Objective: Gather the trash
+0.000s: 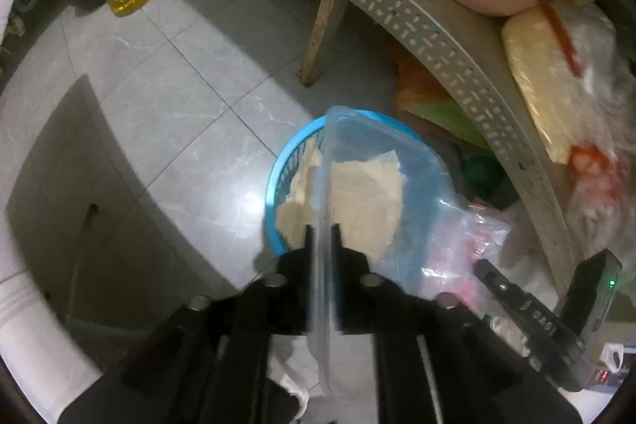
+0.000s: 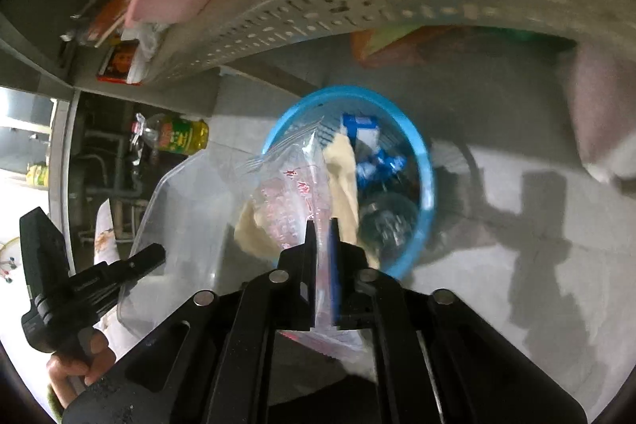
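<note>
the step in hand looked like the drop into the blue basket (image 1: 278, 181) on the floor. the left gripper (image 1: 322, 231) hung over its rim, the clear plastic container (image 1: 357, 161) standing edge-on in the gap between its fingers; whether the pads pressed it i could not tell. the right gripper (image 2: 322, 225) had its fingers close together on a clear printed bag (image 2: 290, 193), just above the basket's crumpled paper (image 2: 346, 165) and blue wrappers (image 2: 363, 130). to do it well, each piece probably needed to be centred over the opening, clear of the perforated table (image 1: 417, 22) edge, then released one at a time, the stiff container first.
</note>
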Motion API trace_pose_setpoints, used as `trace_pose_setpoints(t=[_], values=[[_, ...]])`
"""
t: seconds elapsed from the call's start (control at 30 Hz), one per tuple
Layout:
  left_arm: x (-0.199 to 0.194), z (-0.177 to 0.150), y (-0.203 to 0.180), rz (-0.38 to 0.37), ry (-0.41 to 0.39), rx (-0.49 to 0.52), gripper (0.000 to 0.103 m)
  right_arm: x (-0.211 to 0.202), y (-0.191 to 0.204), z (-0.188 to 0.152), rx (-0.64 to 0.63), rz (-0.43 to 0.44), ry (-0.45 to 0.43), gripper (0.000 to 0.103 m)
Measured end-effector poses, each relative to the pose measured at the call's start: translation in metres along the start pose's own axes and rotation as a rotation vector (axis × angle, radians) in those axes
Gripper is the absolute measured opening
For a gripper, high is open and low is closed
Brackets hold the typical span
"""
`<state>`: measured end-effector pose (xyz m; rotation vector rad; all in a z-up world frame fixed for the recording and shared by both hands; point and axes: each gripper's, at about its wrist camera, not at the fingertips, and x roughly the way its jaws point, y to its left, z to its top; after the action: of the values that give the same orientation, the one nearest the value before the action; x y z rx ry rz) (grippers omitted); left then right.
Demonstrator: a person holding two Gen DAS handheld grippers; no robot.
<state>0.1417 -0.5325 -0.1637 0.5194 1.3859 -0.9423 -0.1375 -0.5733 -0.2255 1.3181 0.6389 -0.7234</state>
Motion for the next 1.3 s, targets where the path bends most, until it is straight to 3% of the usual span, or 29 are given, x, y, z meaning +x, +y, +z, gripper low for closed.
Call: trace_pose_setpoints(t=[0.07,0.1,0.23,0.33,0.4,0.57,0.7,0.83,1.0,1.1,1.3], values=[[0.014,0.002,-0.003,0.003,0.036,0.001,0.066,0.022,-0.003,0.008,-0.029,-0.026,0.012,0.024],[0.017,0.0,-0.003,0.007,0.033,0.003,0.066,0.036,-0.007,0.011,-0.035,-0.05,0.025,0.034],[0.02,-0.005,-0.003,-0.028,0.055,0.01,0.066,0.06,-0.025,0.009,0.023,-0.087,0.069,0.036],[0.005,-0.004,-0.002,-0.052,0.015,0.008,0.066,0.047,-0.028,0.005,0.028,-0.058,0.03,0.045],[-0.012,-0.008,-0.001,-0.072,-0.013,0.018,0.066,0.038,-0.028,0.003,0.018,-0.058,-0.001,0.046],[-0.074,-0.026,-0.001,-0.138,-0.122,0.055,0.067,0.012,-0.037,0.006,0.034,-0.079,-0.074,0.047],[-0.137,-0.061,-0.005,-0.189,-0.232,0.115,0.071,-0.007,-0.035,-0.002,0.017,-0.068,-0.138,0.047],[-0.195,-0.11,-0.003,-0.176,-0.361,0.177,0.075,-0.033,-0.019,-0.017,-0.049,-0.049,-0.169,0.047],[-0.243,-0.177,0.006,-0.14,-0.508,0.186,0.087,-0.088,0.02,-0.059,-0.199,-0.001,-0.213,0.048],[-0.256,-0.219,0.012,-0.101,-0.571,0.156,0.097,-0.126,0.055,-0.092,-0.366,-0.008,-0.248,0.06],[-0.264,-0.272,0.024,-0.039,-0.637,0.035,0.097,-0.172,0.116,-0.148,-0.708,-0.052,-0.32,0.087]])
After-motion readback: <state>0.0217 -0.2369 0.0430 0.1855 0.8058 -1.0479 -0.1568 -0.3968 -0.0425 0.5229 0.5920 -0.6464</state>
